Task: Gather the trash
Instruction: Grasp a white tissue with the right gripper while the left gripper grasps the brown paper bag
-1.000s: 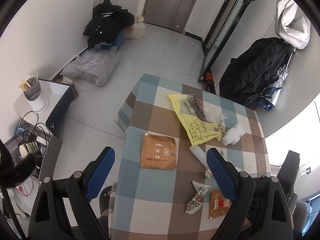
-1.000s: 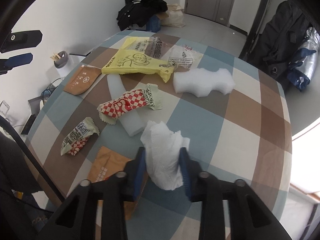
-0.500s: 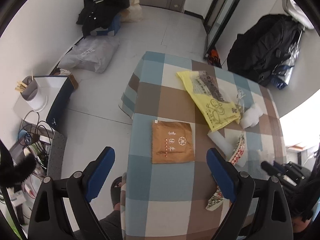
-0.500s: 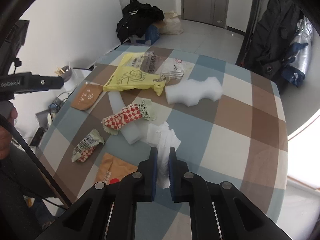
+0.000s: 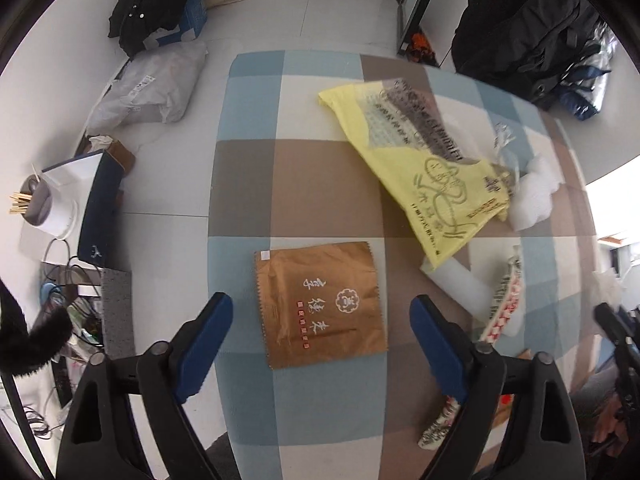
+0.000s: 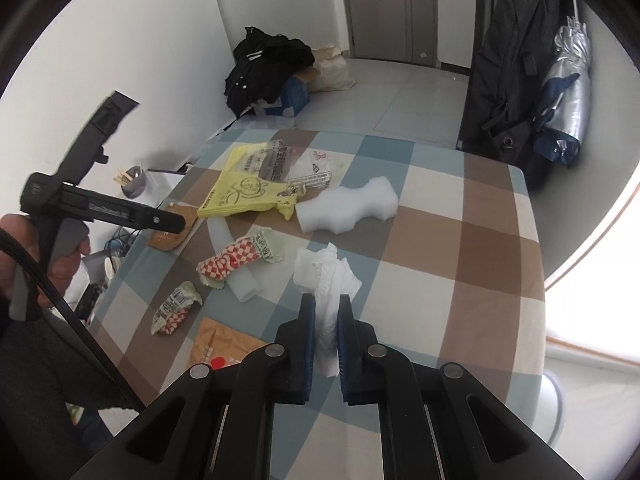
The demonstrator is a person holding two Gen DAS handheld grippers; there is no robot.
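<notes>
you get soft, even daylight from your right, blown out white at the right edge of both views. fisheye bends the surface (image 5: 248,184) edges; the yellow bag (image 5: 432,184) smears with motion blur.

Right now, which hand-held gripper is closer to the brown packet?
Left. The left hand-held gripper hangs open right above the brown packet. The right hand-held gripper is farther off, shut on a tissue.

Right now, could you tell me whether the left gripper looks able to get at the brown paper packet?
Probably yes: the left gripper hovers with jaws wide open over the brown paper packet, which lies flat and uncovered on the tablecloth.
</notes>
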